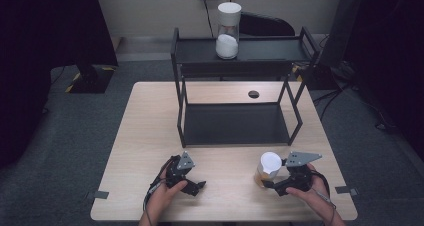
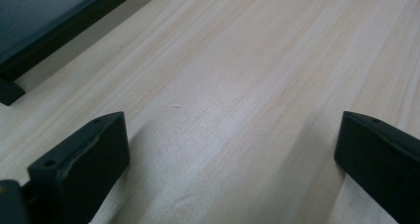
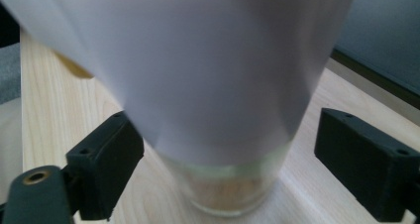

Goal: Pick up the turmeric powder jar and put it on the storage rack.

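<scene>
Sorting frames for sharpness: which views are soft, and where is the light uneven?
Right gripper view: the white-lidded jar is blurred, too near to focus, while the right gripper jaws read clearer. Left gripper view: wooden table grain fairly sharp, soft shadows beside each jaw. High view: table evenly lit, the room's corners fall dark.

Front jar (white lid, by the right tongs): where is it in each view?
High view: front jar stands on the table, near right, in front of the rack.
Left gripper view: bare table, rack corner at top left.
Right gripper view: jar at centre, close and blurred.
Shared landmark: the black rack, upper right in the right gripper view.
</scene>
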A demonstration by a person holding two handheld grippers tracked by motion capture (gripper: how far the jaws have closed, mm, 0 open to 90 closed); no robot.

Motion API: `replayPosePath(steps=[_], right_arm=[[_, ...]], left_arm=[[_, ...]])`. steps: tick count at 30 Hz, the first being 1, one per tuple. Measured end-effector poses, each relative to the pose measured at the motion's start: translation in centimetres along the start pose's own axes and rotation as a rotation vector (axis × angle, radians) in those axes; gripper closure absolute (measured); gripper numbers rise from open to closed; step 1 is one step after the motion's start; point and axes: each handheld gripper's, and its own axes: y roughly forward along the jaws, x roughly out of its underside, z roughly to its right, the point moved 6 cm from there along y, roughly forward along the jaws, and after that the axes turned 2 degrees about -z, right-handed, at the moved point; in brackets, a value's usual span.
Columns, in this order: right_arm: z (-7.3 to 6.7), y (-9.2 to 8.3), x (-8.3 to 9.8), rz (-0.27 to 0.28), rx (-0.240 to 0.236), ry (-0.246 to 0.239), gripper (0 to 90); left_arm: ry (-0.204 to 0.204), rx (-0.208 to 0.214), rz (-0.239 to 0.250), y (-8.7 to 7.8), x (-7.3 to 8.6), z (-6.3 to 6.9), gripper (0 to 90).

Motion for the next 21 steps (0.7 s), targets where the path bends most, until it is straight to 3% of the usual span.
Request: replayPosePath(steps=[9,21], right_arm=[[0.36,0.72,0.59,0.062,-0.045,-0.001,25.9],[-0.32,0.68,-0.16,0.045,-0.004,-0.034,29.4]], left_arm=[[0.000,0.000,0.000,0.00,0.00,0.01,0.0],[0.000,0.000,0.000,0.00,0.00,0.00,0.0]])
